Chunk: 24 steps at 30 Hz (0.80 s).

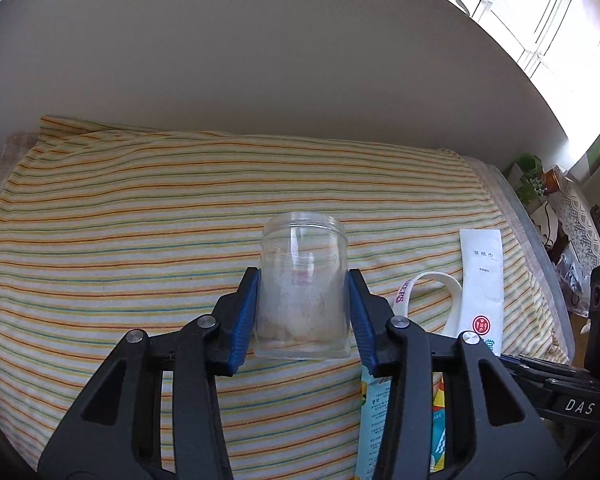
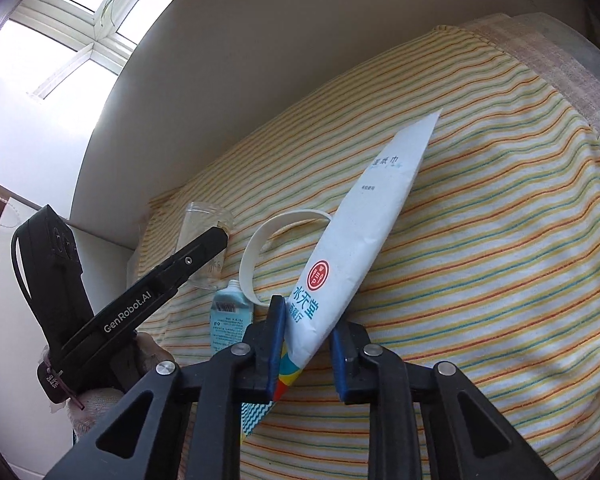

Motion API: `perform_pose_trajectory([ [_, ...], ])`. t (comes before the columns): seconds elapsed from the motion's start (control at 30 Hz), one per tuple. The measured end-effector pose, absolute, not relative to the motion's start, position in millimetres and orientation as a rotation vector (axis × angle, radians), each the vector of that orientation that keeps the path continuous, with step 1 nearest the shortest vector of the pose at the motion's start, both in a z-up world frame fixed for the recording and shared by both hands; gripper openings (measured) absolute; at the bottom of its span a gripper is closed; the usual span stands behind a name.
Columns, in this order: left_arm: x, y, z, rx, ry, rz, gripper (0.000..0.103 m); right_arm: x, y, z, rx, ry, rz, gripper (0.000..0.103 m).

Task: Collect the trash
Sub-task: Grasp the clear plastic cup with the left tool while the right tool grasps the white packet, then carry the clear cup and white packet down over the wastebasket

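A clear plastic jar [image 1: 302,288] stands on the striped bedding [image 1: 120,240], and my left gripper [image 1: 303,276] is shut on it, blue pads [image 1: 246,320] pressed against both sides. In the right wrist view that jar [image 2: 206,232] shows behind the left gripper's fingers [image 2: 204,250]. A white wet-wipe packet [image 2: 364,240] with red and blue print sits tilted between the jaws of my right gripper [image 2: 310,316], which is shut on its lower end. The same packet [image 1: 482,280] appears at the right of the left wrist view.
A white strap loop [image 2: 252,248] and a light-blue tube [image 2: 230,320] lie between the two grippers, with a colourful wrapper [image 2: 278,390] under the right jaws. A gloved hand [image 2: 100,400] holds the left gripper. A white wall [image 1: 260,60] rises behind the bedding; a cluttered stand [image 1: 540,184] is at far right.
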<state>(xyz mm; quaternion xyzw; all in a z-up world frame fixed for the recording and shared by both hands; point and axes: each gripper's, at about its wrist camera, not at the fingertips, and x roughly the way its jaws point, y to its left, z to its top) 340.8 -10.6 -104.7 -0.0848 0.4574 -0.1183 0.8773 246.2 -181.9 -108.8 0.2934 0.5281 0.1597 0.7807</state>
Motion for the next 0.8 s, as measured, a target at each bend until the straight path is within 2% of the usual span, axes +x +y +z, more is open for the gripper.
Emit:
perform_pose_trajectory([
  [0.27,321,1,-95,-0.190,0.930,-0.231,0.044,237,-185,-102,0.622,1.128,0.367,0.011],
  [0.8,248,22,-60,-0.198,0.852,-0.196,0.044,192,-220,-85,0.495,1.088,0.422,0.010],
])
